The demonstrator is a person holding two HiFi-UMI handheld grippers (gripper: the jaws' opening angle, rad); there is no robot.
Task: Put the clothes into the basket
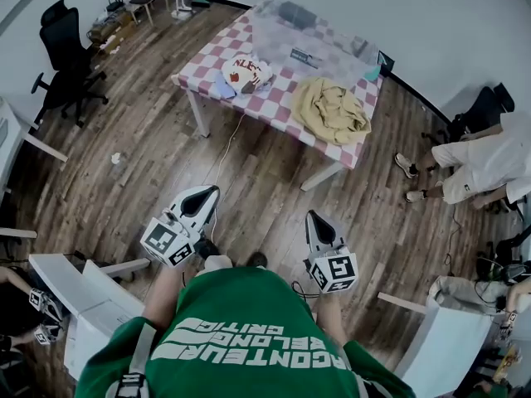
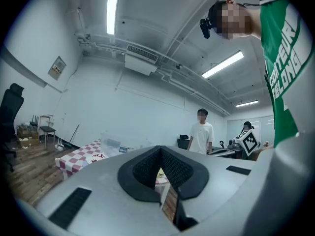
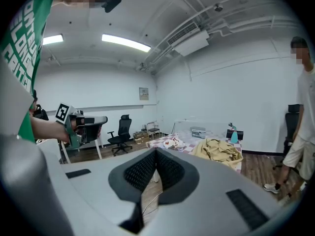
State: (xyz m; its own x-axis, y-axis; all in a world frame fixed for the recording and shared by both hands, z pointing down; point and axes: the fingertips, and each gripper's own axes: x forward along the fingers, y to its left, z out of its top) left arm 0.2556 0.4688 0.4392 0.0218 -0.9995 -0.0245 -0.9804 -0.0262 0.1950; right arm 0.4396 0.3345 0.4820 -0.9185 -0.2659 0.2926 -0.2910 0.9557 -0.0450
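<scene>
A white shirt with red print [image 1: 246, 75] and a crumpled yellow garment [image 1: 332, 110] lie on a table with a red-checked cloth [image 1: 274, 106]. Behind them on the table stands a clear plastic basket [image 1: 307, 36]. Both grippers are held over the wooden floor, well short of the table. My left gripper [image 1: 203, 196] is shut and holds nothing. My right gripper [image 1: 317, 220] is shut and empty too. In the right gripper view the yellow garment [image 3: 216, 149], the white shirt [image 3: 173, 141] and the basket [image 3: 194, 130] show beyond the closed gripper [image 3: 156, 151]. The left gripper view shows the closed gripper [image 2: 160, 149] and the table [image 2: 83, 154].
A person in white [image 1: 489, 160] sits right of the table. Black office chairs [image 1: 62, 52] stand far left. White desks [image 1: 83, 293] flank me at the lower left and right. A cable [image 1: 224, 152] runs over the floor. A teal bottle [image 1: 373, 71] stands at the table's right corner.
</scene>
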